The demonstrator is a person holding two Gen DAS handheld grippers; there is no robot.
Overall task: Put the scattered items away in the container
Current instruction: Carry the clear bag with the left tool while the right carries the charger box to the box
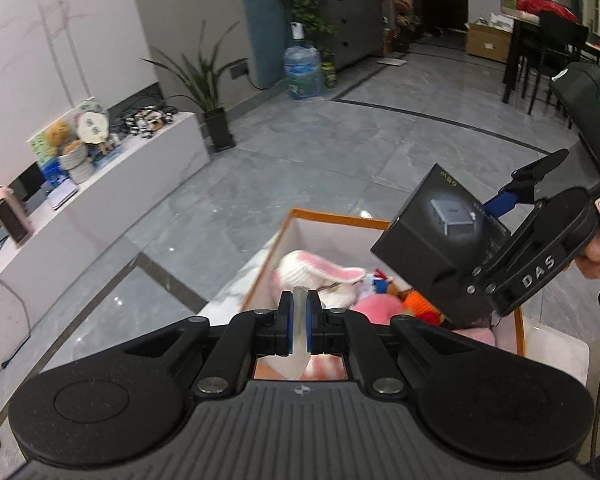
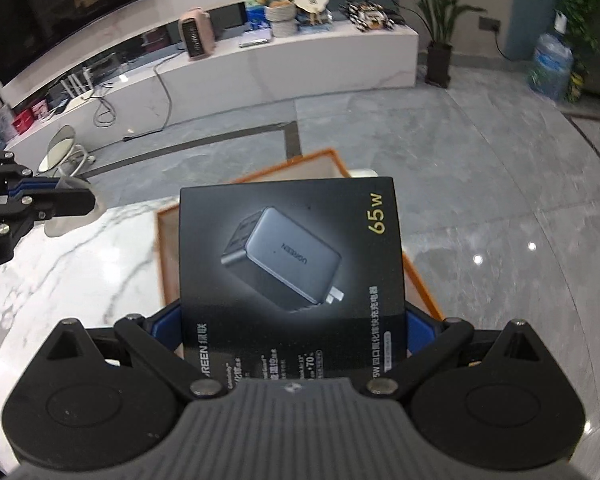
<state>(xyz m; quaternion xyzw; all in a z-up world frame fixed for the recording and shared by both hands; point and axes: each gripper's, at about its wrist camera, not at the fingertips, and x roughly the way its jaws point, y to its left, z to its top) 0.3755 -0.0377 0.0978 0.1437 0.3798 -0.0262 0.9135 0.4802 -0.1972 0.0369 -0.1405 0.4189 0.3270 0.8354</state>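
My left gripper (image 1: 300,300) is shut on a thin clear plastic piece (image 1: 300,332), just in front of the orange-rimmed box (image 1: 332,218). Inside the box lie a pink-and-white plush bunny (image 1: 320,268) and an orange knitted toy (image 1: 420,304). My right gripper (image 1: 480,244) is shut on a black charger box (image 1: 432,236) and holds it over the container's right side. In the right wrist view the charger box (image 2: 292,256) fills the space between the right gripper's fingers (image 2: 292,320) and hides most of the orange-rimmed box (image 2: 284,168). The left gripper (image 2: 60,196) shows at the left edge with the clear piece (image 2: 66,208).
The container stands on a white marble table (image 2: 80,260) near its edge. Beyond lies grey tiled floor (image 1: 340,140), a low white bench with a pink heater (image 1: 12,216), a potted plant (image 1: 216,120), a water bottle (image 1: 302,72) and dark dining chairs (image 1: 540,52).
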